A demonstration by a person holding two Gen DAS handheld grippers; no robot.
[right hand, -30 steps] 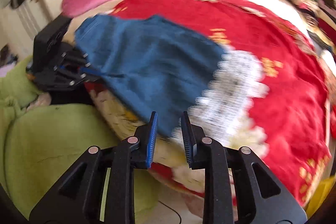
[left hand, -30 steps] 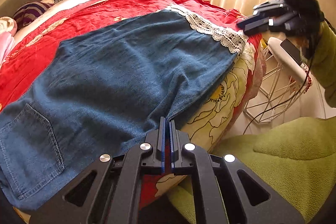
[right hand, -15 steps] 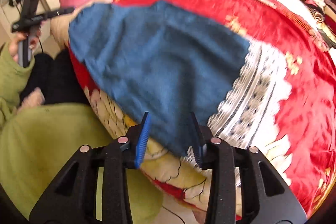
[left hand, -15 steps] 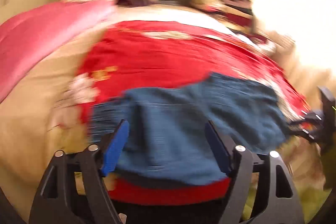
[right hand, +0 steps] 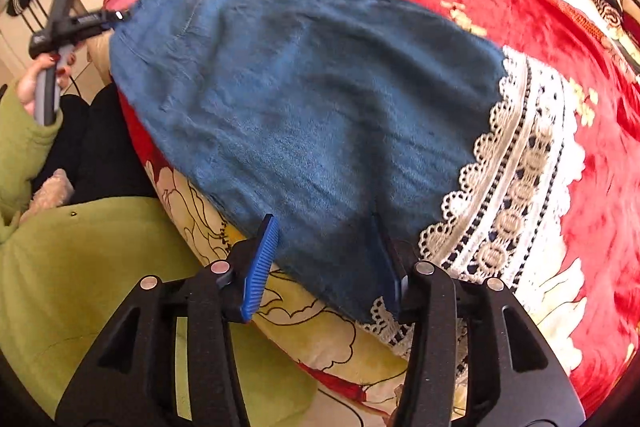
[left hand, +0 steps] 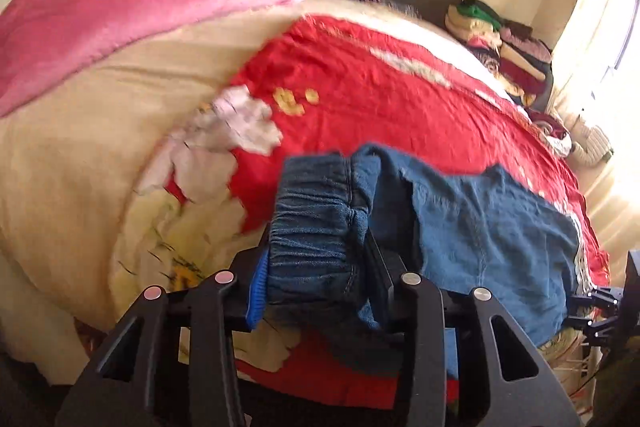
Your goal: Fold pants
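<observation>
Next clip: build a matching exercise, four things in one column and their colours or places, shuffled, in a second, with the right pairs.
Things:
1. pants
2. lace trim
3. blanket
4. stack of folded clothes

Descriptions:
A. pink, heaped near the head of the bed
B. white, at the end of the denim
C. blue denim, spread on the red bedcover
D. piled at the bed's far corner by the window

Pairs: 1-C, 2-B, 3-A, 4-D
</observation>
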